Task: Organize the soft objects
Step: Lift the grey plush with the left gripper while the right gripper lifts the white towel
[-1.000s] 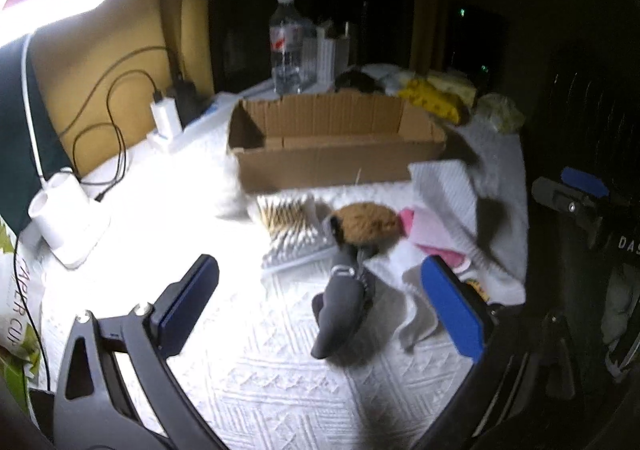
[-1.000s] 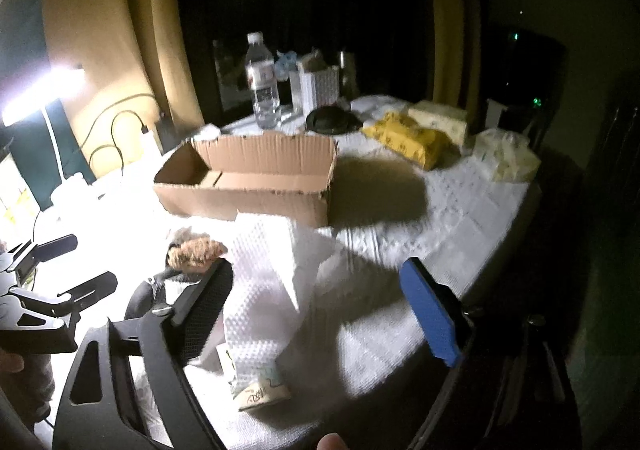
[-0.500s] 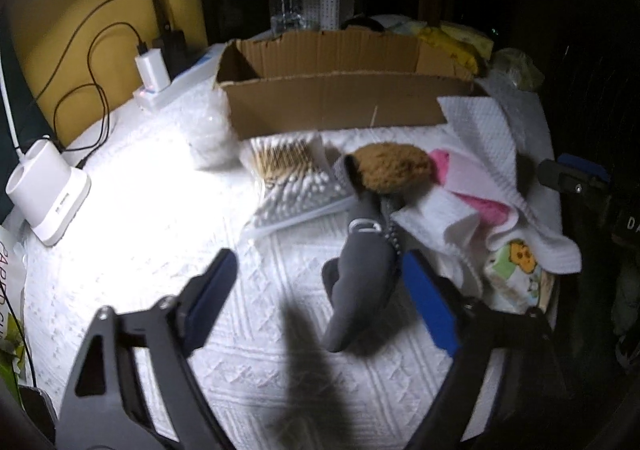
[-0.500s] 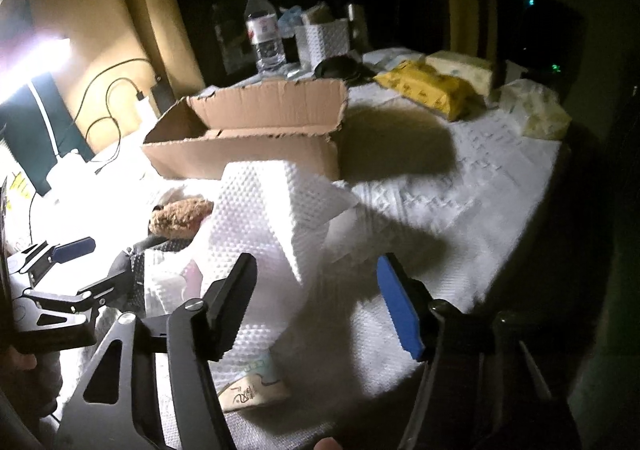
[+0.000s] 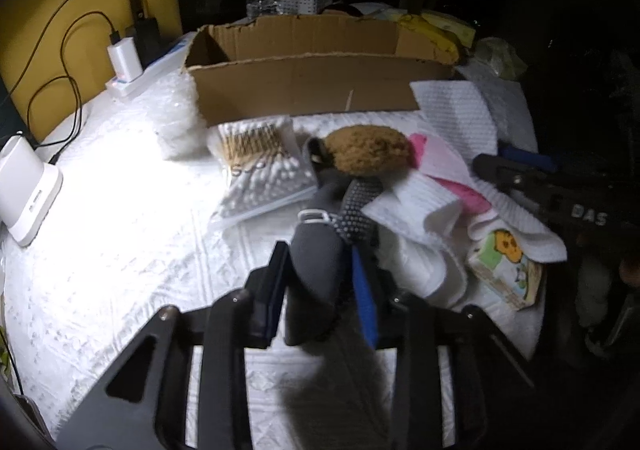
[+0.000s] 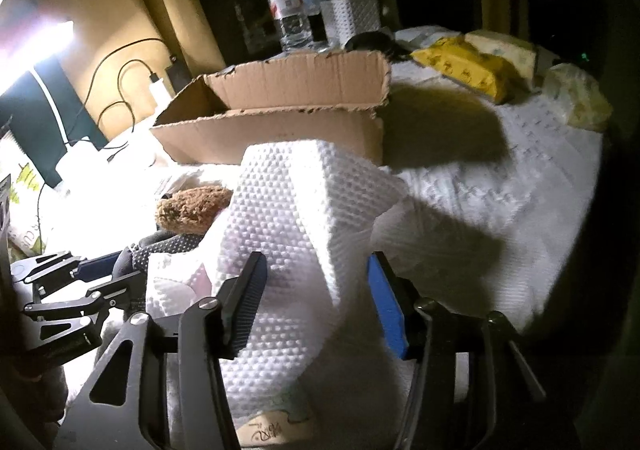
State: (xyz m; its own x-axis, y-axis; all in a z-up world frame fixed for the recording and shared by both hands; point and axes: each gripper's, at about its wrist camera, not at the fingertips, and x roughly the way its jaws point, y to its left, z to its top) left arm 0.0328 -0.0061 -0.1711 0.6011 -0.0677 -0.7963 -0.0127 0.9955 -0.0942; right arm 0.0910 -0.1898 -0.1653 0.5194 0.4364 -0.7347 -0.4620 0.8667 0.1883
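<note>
A grey sock [image 5: 316,262] with a dotted sole lies on the white tablecloth, its top end under a brown fuzzy soft thing [image 5: 368,150]. My left gripper [image 5: 320,286] is closing, and both pads press the sock's lower end. A white embossed paper towel [image 6: 304,210] drapes over a heap with a pink cloth [image 5: 460,186]. My right gripper [image 6: 316,302] is closing around the towel's hanging fold; its left pad touches the fold and its blue pad stands just clear. An open cardboard box [image 5: 312,86] stands behind the heap.
A pack of cotton swabs [image 5: 260,170] lies left of the sock and a small cartoon tissue pack [image 5: 504,266] to its right. A water bottle [image 6: 286,10], a white basket [image 6: 352,18] and yellow packs [image 6: 464,66] stand behind the box. Chargers and cables [image 5: 124,58] sit at far left.
Both grippers came down and forward to the heap. The left jaws closed from wide onto the grey sock. The right jaws narrowed around the white paper towel.
</note>
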